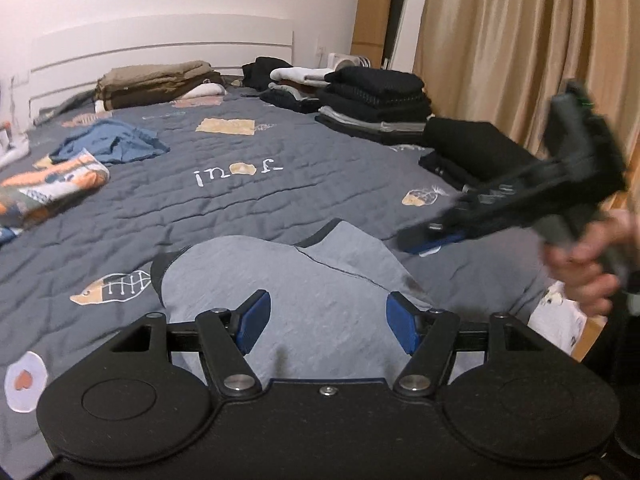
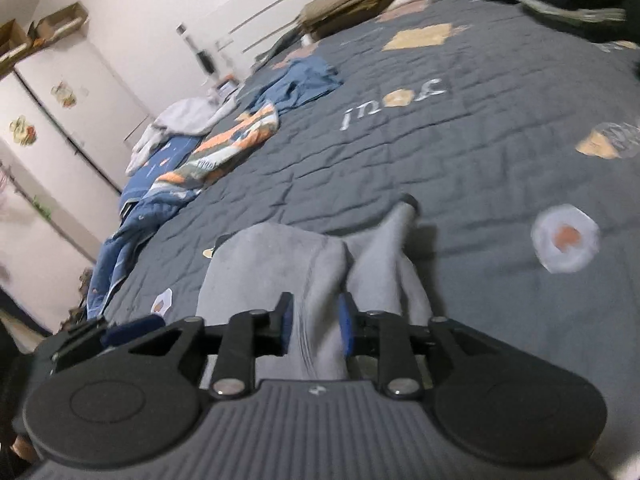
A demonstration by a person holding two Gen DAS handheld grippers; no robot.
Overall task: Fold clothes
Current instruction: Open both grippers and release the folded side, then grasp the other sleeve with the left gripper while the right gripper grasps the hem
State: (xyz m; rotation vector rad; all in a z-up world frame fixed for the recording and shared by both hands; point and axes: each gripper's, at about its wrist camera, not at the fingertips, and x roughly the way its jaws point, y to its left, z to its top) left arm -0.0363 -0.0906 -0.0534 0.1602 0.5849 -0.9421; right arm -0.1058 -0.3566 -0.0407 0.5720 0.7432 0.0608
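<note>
The grey garment [image 1: 320, 280] lies bunched on the quilted bedspread [image 1: 240, 200], nearest the operator. The left gripper [image 1: 328, 320] hovers over it, jaws apart and empty. The right gripper [image 2: 314, 326] has its jaws partly apart around a raised ridge of the fabric; contact cannot be confirmed. Judged step: repositioning between folds. Next move requires re-gripping two edges and spreading the garment flat

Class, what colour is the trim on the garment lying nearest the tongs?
Dark trim on a light grey garment; left wrist view shows it best.
</note>
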